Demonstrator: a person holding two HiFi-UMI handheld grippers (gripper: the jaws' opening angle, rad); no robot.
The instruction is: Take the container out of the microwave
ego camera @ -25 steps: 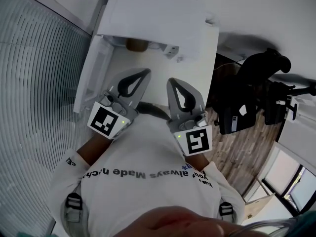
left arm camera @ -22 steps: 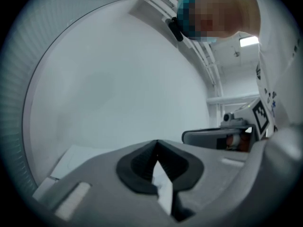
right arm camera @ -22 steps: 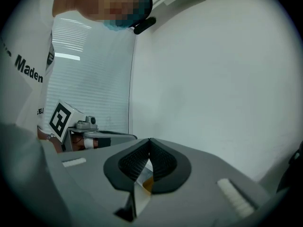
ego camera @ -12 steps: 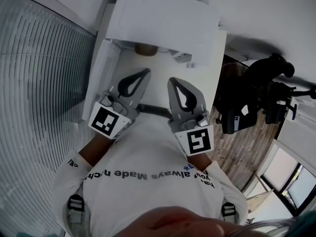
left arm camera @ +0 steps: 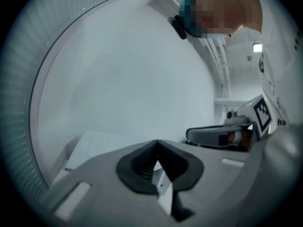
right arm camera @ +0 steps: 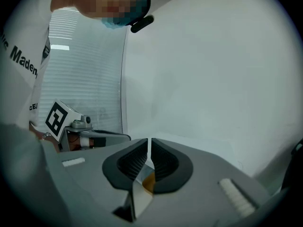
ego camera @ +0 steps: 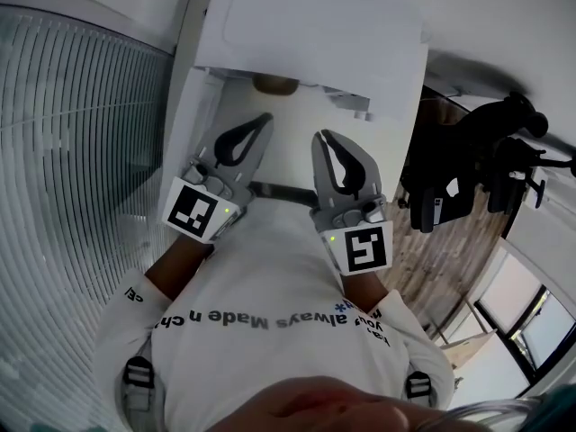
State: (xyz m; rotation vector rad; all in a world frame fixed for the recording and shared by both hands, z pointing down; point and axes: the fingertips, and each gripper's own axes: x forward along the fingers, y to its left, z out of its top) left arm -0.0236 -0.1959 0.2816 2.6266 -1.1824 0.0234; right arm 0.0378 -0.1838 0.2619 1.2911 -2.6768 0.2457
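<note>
At the back edge of the white counter [ego camera: 292,147], inside the single open white microwave [ego camera: 306,34], one brown container [ego camera: 274,85] sat untouched, so I judged the reach-in was only starting. Of the two grey grippers near the opening, the left gripper [ego camera: 265,119] had its jaws together, while the right gripper [ego camera: 322,135] had just been opening to a slit with nothing between its jaws. Next it would need to spread wider and reach inside.

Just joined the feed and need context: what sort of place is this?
Likely an office or lab room: a white microwave on a white table, slatted blinds alongside, black gear on wood flooring.
</note>
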